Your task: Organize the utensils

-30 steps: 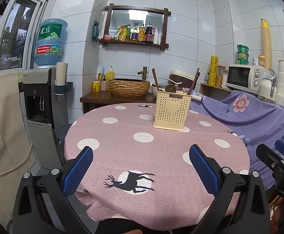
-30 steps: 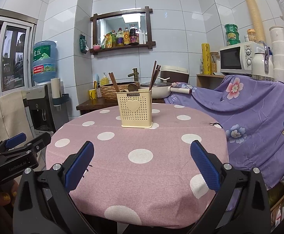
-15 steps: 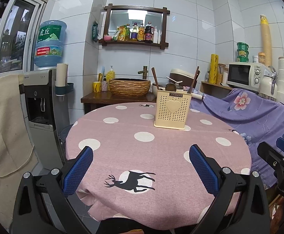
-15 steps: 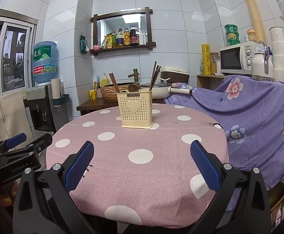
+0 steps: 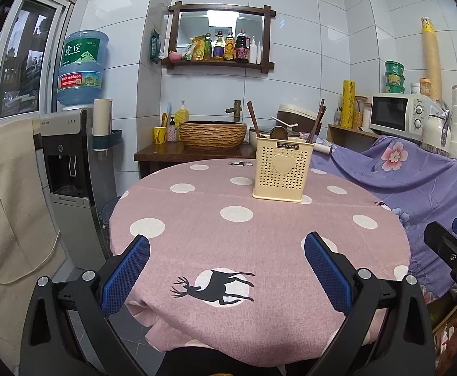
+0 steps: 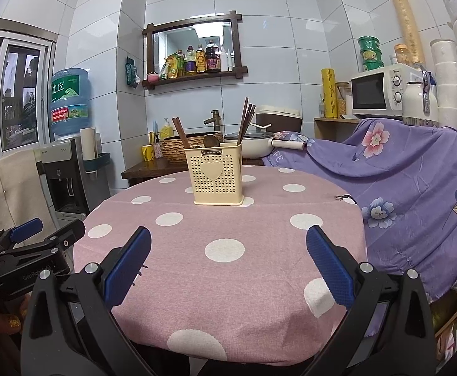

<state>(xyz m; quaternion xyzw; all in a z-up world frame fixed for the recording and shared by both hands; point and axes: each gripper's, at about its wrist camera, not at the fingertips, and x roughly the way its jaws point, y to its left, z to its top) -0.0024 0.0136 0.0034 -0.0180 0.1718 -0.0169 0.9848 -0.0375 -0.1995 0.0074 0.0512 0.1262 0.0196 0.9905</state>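
Observation:
A cream perforated utensil holder (image 5: pixel 283 170) with a heart on its front stands upright on the far part of the round pink polka-dot table (image 5: pixel 197 219). It also shows in the right wrist view (image 6: pixel 216 174). Dark wooden chopsticks (image 6: pixel 244 122) and a wooden spoon (image 6: pixel 211 140) stick out of it. My left gripper (image 5: pixel 226 271) is open and empty over the table's near edge. My right gripper (image 6: pixel 228 264) is open and empty, also at the near edge, well short of the holder.
A water dispenser (image 5: pixel 68 163) stands left of the table. A woven basin (image 5: pixel 212 134) sits on a dark counter behind. A purple flowered cloth (image 6: pixel 416 172) covers furniture at right, with a microwave (image 6: pixel 382 92) above it.
Both grippers have drifted slightly; the holder and table sit a little higher and to the right in the left view. Nothing was taken hold of or let go.

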